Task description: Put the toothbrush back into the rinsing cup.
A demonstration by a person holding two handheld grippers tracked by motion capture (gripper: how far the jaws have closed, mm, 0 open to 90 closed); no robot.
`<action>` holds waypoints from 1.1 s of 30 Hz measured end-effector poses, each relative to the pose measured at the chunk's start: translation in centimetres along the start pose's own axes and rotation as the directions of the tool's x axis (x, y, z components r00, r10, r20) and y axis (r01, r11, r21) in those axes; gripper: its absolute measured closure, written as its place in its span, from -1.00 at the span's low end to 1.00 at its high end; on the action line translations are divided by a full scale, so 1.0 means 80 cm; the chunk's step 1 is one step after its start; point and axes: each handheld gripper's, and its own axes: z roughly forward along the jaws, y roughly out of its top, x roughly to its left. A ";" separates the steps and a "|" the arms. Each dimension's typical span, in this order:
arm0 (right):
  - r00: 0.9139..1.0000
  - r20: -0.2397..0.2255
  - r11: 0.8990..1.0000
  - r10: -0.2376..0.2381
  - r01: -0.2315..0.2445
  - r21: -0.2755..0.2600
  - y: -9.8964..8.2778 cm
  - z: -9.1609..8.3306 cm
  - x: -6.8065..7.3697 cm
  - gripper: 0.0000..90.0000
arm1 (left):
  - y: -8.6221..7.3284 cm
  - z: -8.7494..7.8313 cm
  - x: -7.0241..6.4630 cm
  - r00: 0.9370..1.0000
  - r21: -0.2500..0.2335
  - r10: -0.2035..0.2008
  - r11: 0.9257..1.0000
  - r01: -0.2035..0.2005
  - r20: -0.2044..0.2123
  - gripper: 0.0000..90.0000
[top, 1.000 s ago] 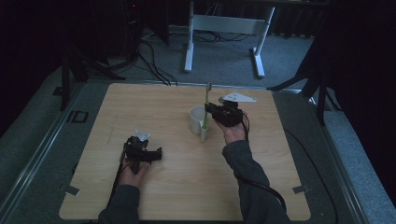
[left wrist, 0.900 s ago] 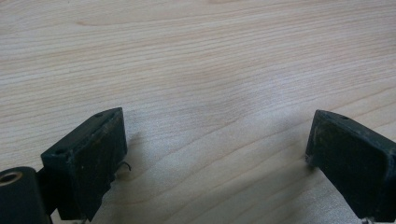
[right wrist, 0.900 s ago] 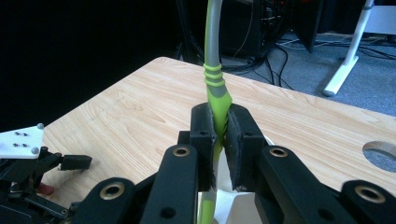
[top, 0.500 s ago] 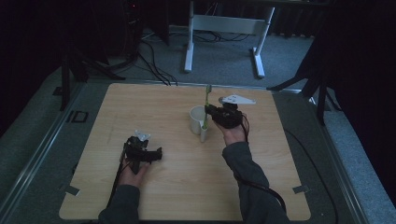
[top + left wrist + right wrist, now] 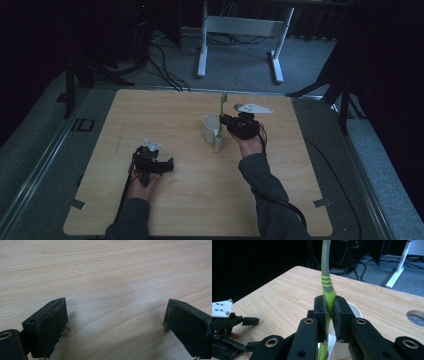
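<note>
Two grippers work over the wooden worktop; the right gripper has its jaws pinching a green and grey toothbrush by the ribbed green part of its handle, holding it upright with its lower end beside or just above the white cup, which stands a little toward the far edge and right of the worktop's middle; in the high view the toothbrush rises next to the cup with its head uppermost; the left gripper rests near the near-left part of the worktop, its jaws spread wide over bare wood with nothing between them. The toothbrush looks light, stiff and slim, likely a little slippery where smooth, so the ribbed grip is the sensible place to hold; the cup seems light and easy to tip if knocked; no brand, label or writing can be read anywhere.
</note>
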 end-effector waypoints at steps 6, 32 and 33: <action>1.000 -0.005 1.000 0.002 -0.002 0.001 0.000 0.000 0.000 0.81 | 0.000 0.000 0.000 1.000 0.000 0.000 1.000 0.000 0.000 -0.88; 0.996 -0.089 0.998 0.010 -0.004 0.070 -0.019 0.001 -0.011 -0.37 | 0.000 0.000 0.000 1.000 0.000 0.000 1.000 0.000 0.000 -0.88; 0.996 -0.090 0.997 0.010 -0.004 0.071 -0.020 0.000 -0.012 -0.37 | 0.000 0.000 0.000 1.000 0.000 0.000 1.000 0.000 0.000 -0.88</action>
